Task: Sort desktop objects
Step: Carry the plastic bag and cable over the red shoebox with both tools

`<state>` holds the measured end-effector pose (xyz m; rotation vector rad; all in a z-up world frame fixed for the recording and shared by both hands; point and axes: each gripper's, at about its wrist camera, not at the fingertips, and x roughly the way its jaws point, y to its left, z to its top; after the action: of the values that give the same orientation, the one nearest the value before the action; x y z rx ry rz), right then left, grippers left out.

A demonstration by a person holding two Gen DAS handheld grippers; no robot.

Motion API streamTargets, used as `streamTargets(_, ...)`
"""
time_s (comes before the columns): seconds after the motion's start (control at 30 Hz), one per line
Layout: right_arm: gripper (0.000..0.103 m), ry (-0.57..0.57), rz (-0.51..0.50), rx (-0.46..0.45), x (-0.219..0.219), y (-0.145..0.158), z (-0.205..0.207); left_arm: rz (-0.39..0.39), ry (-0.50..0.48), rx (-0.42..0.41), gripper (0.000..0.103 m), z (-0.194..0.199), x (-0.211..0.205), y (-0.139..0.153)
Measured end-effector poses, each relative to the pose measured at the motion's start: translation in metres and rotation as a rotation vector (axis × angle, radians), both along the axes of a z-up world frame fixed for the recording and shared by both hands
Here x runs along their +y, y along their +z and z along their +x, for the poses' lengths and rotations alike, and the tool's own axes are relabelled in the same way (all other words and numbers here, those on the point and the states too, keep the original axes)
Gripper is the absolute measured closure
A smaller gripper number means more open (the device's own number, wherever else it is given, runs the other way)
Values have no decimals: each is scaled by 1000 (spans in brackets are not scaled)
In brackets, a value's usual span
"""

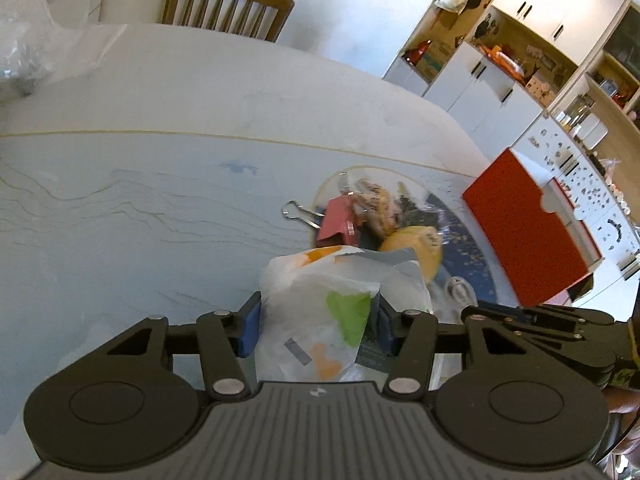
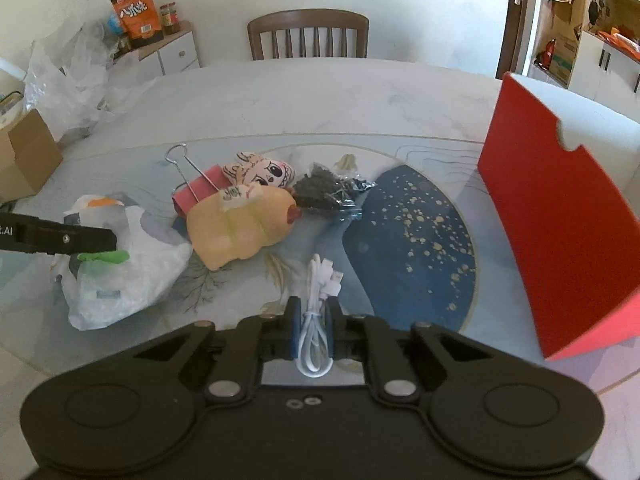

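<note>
Grippers both loaded at this moment. Left gripper (image 1: 318, 326): blue pads pressed against either side of a crumpled white plastic bag with green and orange print (image 1: 320, 312), which bulges up between the fingers; in the right wrist view the same bag (image 2: 132, 264) sits at the left of the glass-topped table (image 2: 280, 92), its lower part apparently touching the surface, with a black finger of the left gripper (image 2: 60, 236) laid across it. Right gripper (image 2: 312, 330): jaws nearly together, pinching a coiled white USB cable (image 2: 316, 320) at its tied middle; the loop hangs back toward the camera and the plug ends point forward. Whether the cable is clear of the table cannot be told. Remaining items cluster mid-table: pale yellow plush toy with a red mouth (image 2: 240, 228), just beside the bag; pink binder clip with wire handles (image 2: 196, 192) behind it, touching the plush; small cream doll face with dark eyes (image 2: 262, 172) further back; clear packet of dark dried leaves (image 2: 328, 192) to its right. Upright red cardboard box with a thumb notch (image 2: 560, 224) stands at the right table edge, well apart from the cluster. Brown wooden chair (image 2: 308, 32) at the far side of the table.
</note>
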<state>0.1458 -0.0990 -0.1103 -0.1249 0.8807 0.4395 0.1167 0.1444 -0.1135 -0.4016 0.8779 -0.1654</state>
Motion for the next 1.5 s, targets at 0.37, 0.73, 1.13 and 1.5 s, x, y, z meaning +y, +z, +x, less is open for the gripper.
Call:
streamTargets(0.37, 94, 18, 28, -43, -19, 21, -23, -21, 0, -10, 50, -22, -22, 17)
streamTargets(0.73, 94, -10, 88, -75, -54, 51, -31, -18, -33, -35, 50, -23, -60, 40)
streamTargets(1.13, 94, -68, 137, -147, -108, 91, -31, -3, -108, -90, 50, -3, -118, 69)
streamTargets(1.5, 94, -112, 148, -204, -163, 110, -12, 4, -167, -139, 50, 29, -179, 88)
